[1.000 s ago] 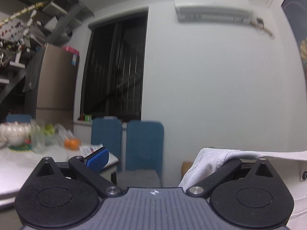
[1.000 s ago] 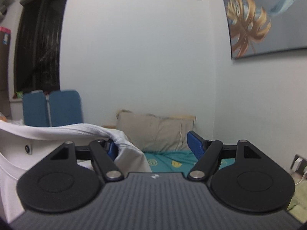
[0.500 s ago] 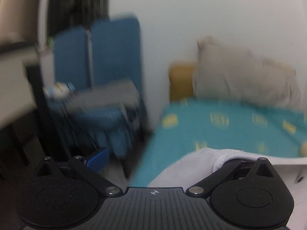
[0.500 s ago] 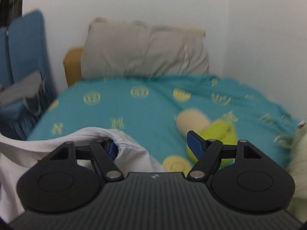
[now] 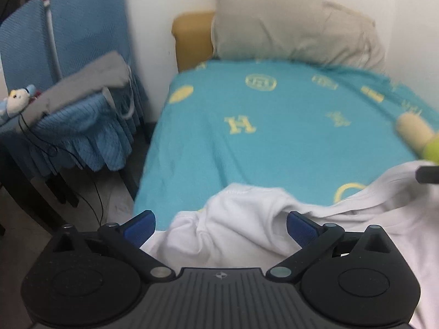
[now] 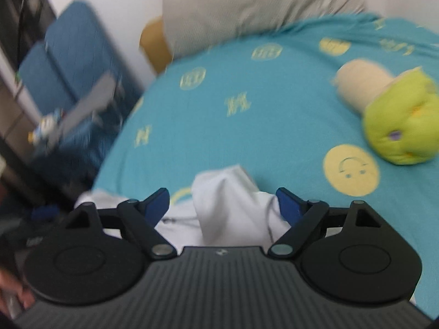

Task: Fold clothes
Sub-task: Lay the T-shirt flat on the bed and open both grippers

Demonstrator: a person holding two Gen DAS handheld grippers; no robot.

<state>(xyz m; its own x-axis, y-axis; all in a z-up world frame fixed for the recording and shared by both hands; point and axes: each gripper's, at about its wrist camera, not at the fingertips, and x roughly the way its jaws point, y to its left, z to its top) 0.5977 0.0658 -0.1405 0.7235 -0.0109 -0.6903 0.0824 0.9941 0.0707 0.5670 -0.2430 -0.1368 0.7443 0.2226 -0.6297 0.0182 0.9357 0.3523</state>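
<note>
Left gripper (image 5: 221,224): your fingers spread around the white shirt (image 5: 247,219).
Right gripper (image 6: 222,203): your fingers spread, shirt between.
Bed (image 5: 274,142): shirt lies on it.

White cotton garment (image 5: 247,235) continues beneath the gripper body; green-and-beige plush toy (image 5: 419,137) cut by right edge; right-wrist background motion-blurred.

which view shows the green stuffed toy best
The right wrist view: the green stuffed toy lies whole on the bedspread, beige end and green body both visible. The left wrist view catches only a blurred sliver of it at the right edge.
</note>
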